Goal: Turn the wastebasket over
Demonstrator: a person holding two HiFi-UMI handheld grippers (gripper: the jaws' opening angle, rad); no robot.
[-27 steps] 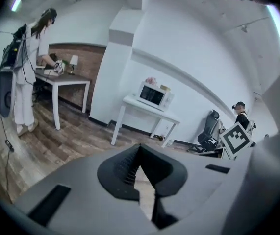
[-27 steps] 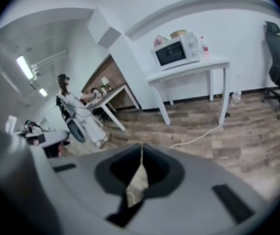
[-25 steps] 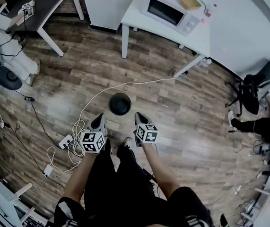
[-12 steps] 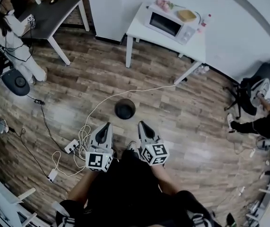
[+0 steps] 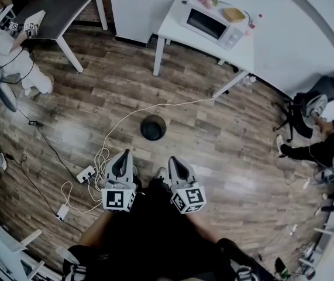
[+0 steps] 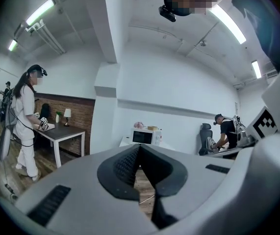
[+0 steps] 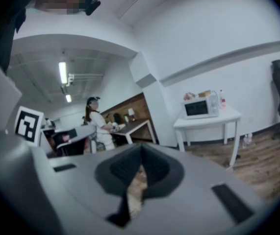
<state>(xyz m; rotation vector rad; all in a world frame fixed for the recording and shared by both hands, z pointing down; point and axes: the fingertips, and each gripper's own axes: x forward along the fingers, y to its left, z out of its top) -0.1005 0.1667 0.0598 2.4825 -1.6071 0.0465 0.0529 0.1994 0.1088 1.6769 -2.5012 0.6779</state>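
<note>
Left hand-held gripper [image 5: 121, 156]: jaws together, nothing btwn them, per the left gripper view. Right hand-held gripper [image 5: 171, 160]: same, pads meeting, empty. Both are held side by side in front of the person, pointing fwd and roughly level, so each gripper view looks across the room, not at the target. The wastebasket [image 5: 153, 127] shows only in the head view. It is a dark round tub standing on the wood floor [image 5: 213, 133], ahead of both tips and well below them, approx on the line btwn the two, maybe a shade nearer the right one. It is apart from both, no contact. Its long axis looks vertical, seen end-on from above as a disc. Can't tell from here whether the rim or the base faces up. A white cable [image 5: 155, 105] runs just beyond it. The white bench [image 5: 169, 21] w/ microwave [image 5: 207, 22] is well past that. Judgement: the reach needs down + fwd from both sides, either hand about equally placed.
</note>
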